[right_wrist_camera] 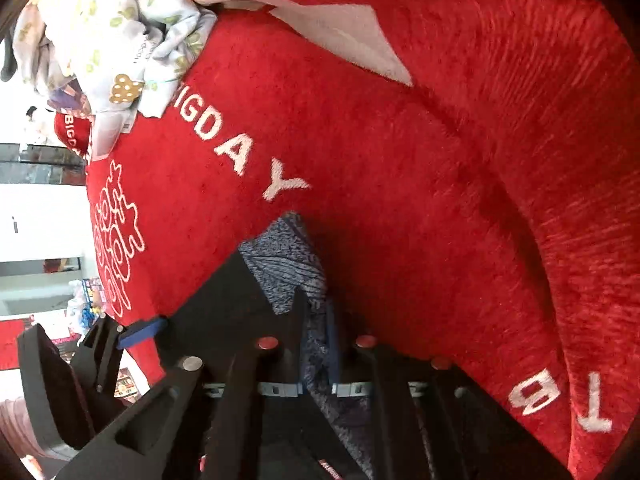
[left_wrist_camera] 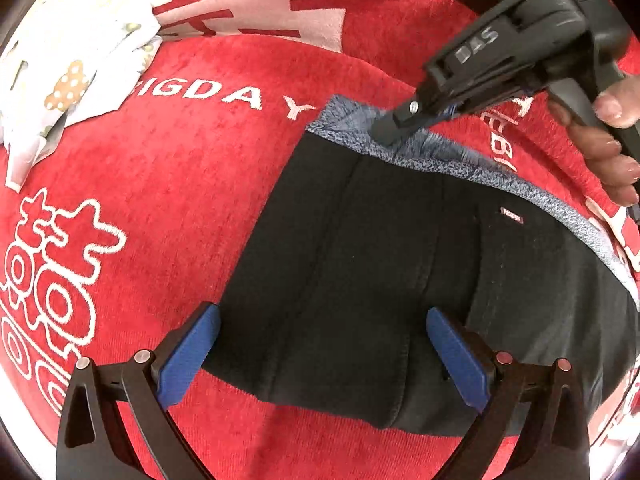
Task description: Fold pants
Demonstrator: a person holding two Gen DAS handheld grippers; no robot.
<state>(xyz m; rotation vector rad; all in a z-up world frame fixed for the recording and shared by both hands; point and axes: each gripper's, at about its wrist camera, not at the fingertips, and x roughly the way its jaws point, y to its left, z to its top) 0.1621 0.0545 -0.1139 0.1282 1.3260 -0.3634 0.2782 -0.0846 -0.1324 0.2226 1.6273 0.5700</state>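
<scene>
On the red plush blanket [left_wrist_camera: 240,160], black pants with a grey-blue marled waistband [left_wrist_camera: 360,260] lie flat.
Left wrist view: left tool [left_wrist_camera: 324,356] spread wide above the pants' lower edge; right tool [left_wrist_camera: 394,128] clenched on the waistband. Right wrist view: waistband pinched thinly; it may slip free when lifted. No containers visible.

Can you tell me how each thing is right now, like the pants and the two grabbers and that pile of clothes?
Pants: black, lying flat on the red blanket.
Waistband: grey, pinched by the right gripper.
Right gripper: shut on the waistband.
Left gripper: open, above the pants.
Patterned clothes: crumpled, unfolded.
</scene>
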